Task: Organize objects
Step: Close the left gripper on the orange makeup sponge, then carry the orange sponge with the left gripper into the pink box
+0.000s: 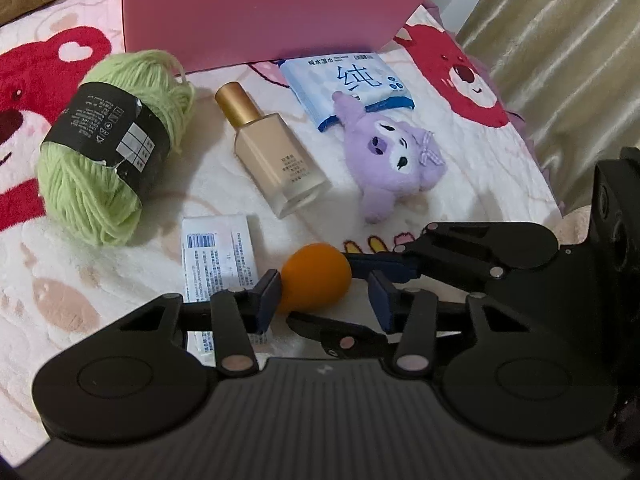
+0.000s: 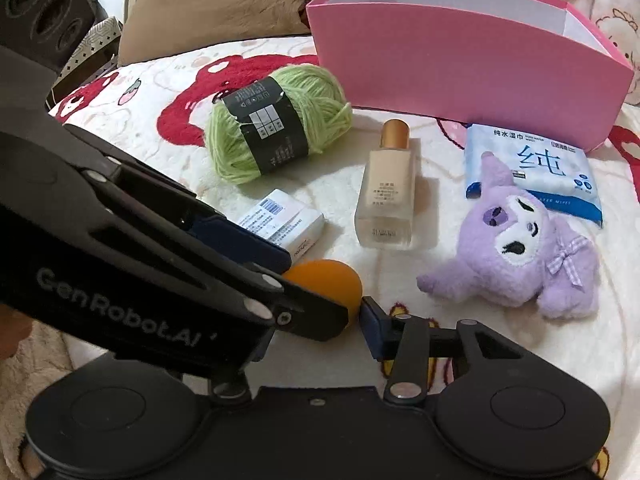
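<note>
Both tools crowd the orange sponge (image 1: 316, 276) on the blanket (image 1: 460, 200) — the left tool (image 1: 324, 294) stands spread wide, its left pad touching the sponge. The right tool (image 1: 370, 264) reaches in from the sponge's right, one finger beside it; whether it grips, I cannot tell. Beyond the sponge lie the white carton (image 1: 218, 256), foundation bottle (image 1: 272, 152), green yarn (image 1: 112, 148), purple plush (image 1: 394, 156) and wipes pack (image 1: 352, 84) — then the pink box (image 1: 260, 12).
</note>
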Demonstrator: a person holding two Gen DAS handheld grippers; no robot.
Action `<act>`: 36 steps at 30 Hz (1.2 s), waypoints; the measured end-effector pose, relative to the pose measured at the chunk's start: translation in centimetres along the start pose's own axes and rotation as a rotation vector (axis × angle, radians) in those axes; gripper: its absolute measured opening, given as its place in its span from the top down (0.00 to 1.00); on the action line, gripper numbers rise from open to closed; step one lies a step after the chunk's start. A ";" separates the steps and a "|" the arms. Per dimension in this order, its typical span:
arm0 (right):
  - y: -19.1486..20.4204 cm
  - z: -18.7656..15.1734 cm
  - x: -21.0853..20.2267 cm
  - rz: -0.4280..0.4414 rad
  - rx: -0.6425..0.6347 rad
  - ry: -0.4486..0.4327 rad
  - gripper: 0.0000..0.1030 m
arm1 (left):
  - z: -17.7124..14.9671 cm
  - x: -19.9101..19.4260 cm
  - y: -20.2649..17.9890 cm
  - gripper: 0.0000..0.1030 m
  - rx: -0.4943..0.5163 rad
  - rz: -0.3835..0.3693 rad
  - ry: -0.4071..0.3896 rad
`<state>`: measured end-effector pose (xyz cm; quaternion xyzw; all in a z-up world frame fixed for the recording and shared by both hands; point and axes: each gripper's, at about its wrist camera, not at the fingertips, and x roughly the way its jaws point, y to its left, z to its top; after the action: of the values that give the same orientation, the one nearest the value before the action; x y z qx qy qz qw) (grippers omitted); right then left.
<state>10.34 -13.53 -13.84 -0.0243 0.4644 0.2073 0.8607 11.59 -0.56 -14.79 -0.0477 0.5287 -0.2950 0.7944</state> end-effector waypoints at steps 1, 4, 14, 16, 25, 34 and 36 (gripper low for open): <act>0.2 -0.1 -0.1 -0.007 -0.008 -0.003 0.52 | 0.0 0.0 0.0 0.56 -0.004 -0.003 -0.003; 0.7 0.0 -0.4 -0.036 -0.035 -0.018 0.52 | -0.2 -0.5 -0.3 0.55 -0.002 -0.009 -0.020; 1.4 0.6 -4.7 -0.087 -0.061 -0.120 0.52 | 0.5 -4.6 -3.2 0.55 0.118 -0.023 -0.096; 1.5 1.1 -5.8 -0.099 -0.073 -0.143 0.52 | 1.1 -5.6 -3.8 0.55 0.124 -0.029 -0.113; 1.7 5.4 -11.4 -0.168 -0.171 -0.264 0.52 | 5.9 -11.1 -6.8 0.55 0.222 -0.029 -0.198; -1.3 11.2 -14.1 -0.222 -0.215 -0.350 0.52 | 14.2 -11.5 -8.2 0.55 0.179 0.005 -0.161; -2.4 12.5 -14.2 -0.230 -0.220 -0.361 0.53 | 15.9 -10.8 -8.0 0.56 0.160 0.003 -0.156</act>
<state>14.24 -17.52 4.37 -0.1333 0.2719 0.1584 0.9398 19.14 -5.26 4.03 -0.0063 0.4400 -0.3306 0.8349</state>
